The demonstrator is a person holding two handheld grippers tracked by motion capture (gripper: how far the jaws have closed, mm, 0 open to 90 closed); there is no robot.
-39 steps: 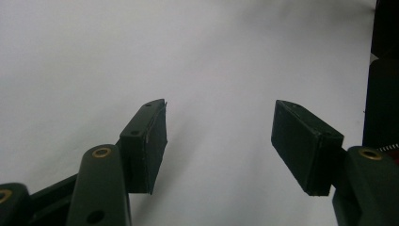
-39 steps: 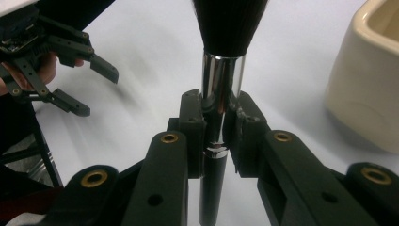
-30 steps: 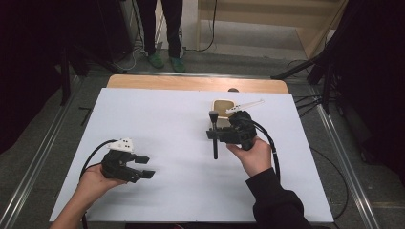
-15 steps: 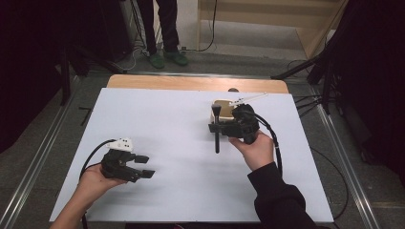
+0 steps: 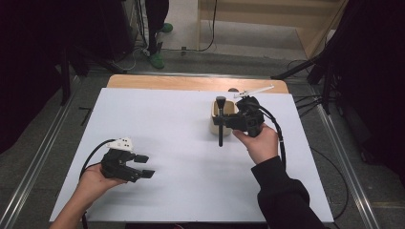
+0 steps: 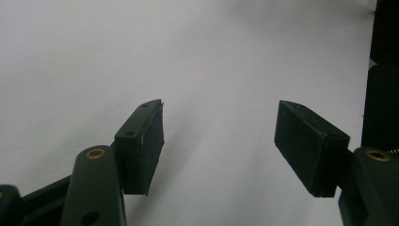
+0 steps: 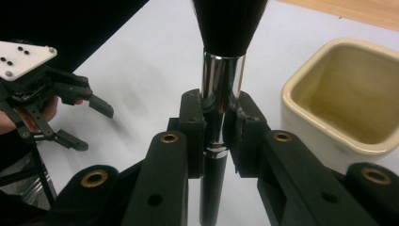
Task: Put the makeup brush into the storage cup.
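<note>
Table (image 5: 157, 124) covered with a flat white sheet carried the whole scene, and its bare surface lay under the left gripper (image 5: 143, 166), whose black jaws stood wide apart with nothing between them; they had just been opening a little further, and only white sheet showed between the pads (image 6: 146, 141) in the left gripper view, so this hand seemed merely to wait low and well apart from the work. Next in size, the cream square ceramic cup (image 5: 223, 110) stood upright just beyond the right gripper's fingertips, its hollow looking empty in the right gripper view (image 7: 348, 89), probably so that the mouth faced up to receive what the gripper carried. The right gripper (image 5: 220, 121) was clamped fully on the black-bristled make-up brush with a chrome collar and a dark handle (image 7: 221, 94), the pads (image 7: 190, 122) pinching it where collar met handle. The bristle head rose past the fingertips while the handle hung below them, clear of the sheet in the high view (image 5: 220, 121). Held near its middle like that, the brush stayed upright and balanced beside the cup's near wall, and I judged that the grip was chosen so that it could be lifted over the rim and set down inside.
</note>
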